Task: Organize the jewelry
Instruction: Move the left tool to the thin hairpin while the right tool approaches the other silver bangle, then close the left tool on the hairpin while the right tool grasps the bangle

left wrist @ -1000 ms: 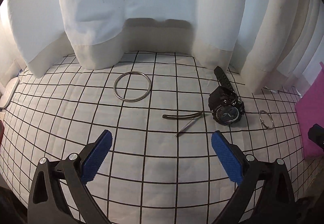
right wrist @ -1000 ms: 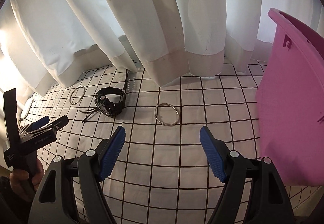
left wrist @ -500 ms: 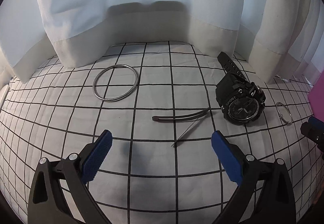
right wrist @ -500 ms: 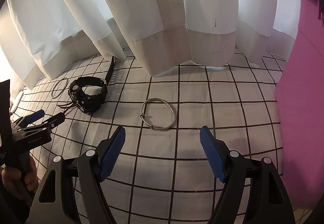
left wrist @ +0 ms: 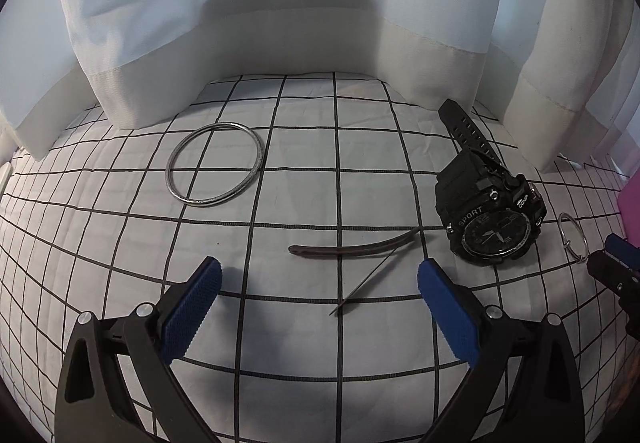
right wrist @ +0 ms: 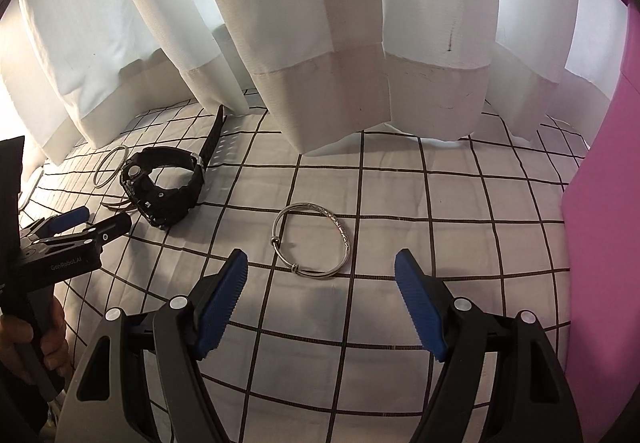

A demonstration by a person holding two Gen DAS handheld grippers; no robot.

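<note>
both grippers are being held with jaws spread and empty, the right gripper (right wrist: 320, 293) being aimed at the thin silver bracelet (right wrist: 312, 241) lying flat just ahead, seemingly for a pick. the left gripper (left wrist: 318, 301) is being pointed at a slim dark hair stick (left wrist: 352, 249), with a smooth metal bangle (left wrist: 214, 171) beyond and a chunky black watch (left wrist: 490, 221) beside, all resting on soft gridded cloth (left wrist: 280, 355); a pink bin (right wrist: 604, 203) is waiting at right.

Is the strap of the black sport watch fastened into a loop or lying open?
Fastened into a loop: the black sport watch rests on its side, strap closed in a ring, with its free tail sticking out.
</note>
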